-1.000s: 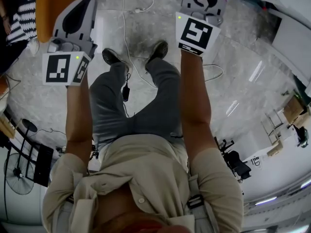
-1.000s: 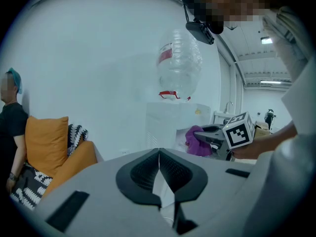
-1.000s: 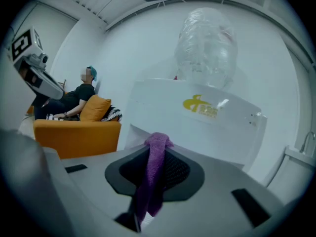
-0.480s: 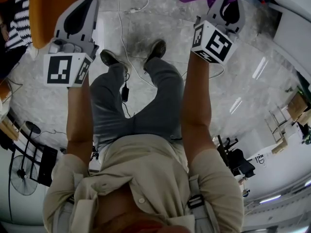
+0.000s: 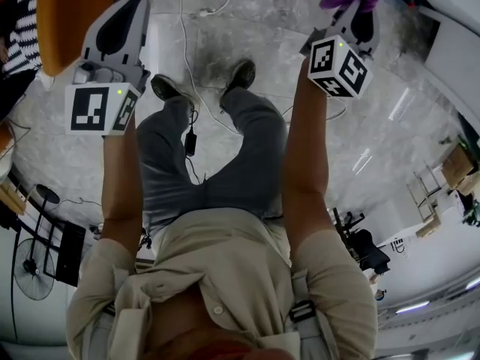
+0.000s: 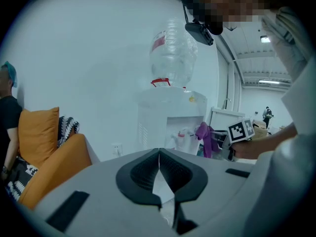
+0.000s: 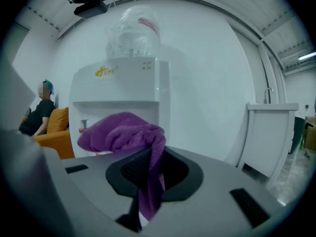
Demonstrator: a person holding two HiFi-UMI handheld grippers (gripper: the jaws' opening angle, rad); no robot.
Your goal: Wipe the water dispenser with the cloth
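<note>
Just short of the water dispenser (image 7: 129,85), the right gripper (image 7: 148,162) pinches the purple cloth (image 7: 116,132), bunched forward presumably to meet its front, while the left gripper (image 6: 159,157), pressed together empty, hangs aside.

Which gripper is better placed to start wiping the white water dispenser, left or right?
Right, I'd judge. The right gripper is shut on the purple terry cloth and faces the white water dispenser close ahead. The left gripper is shut on nothing and looks farther from it.

Marbled floor (image 5: 390,148), white cable (image 5: 180,13), standing fan (image 5: 28,265)
</note>
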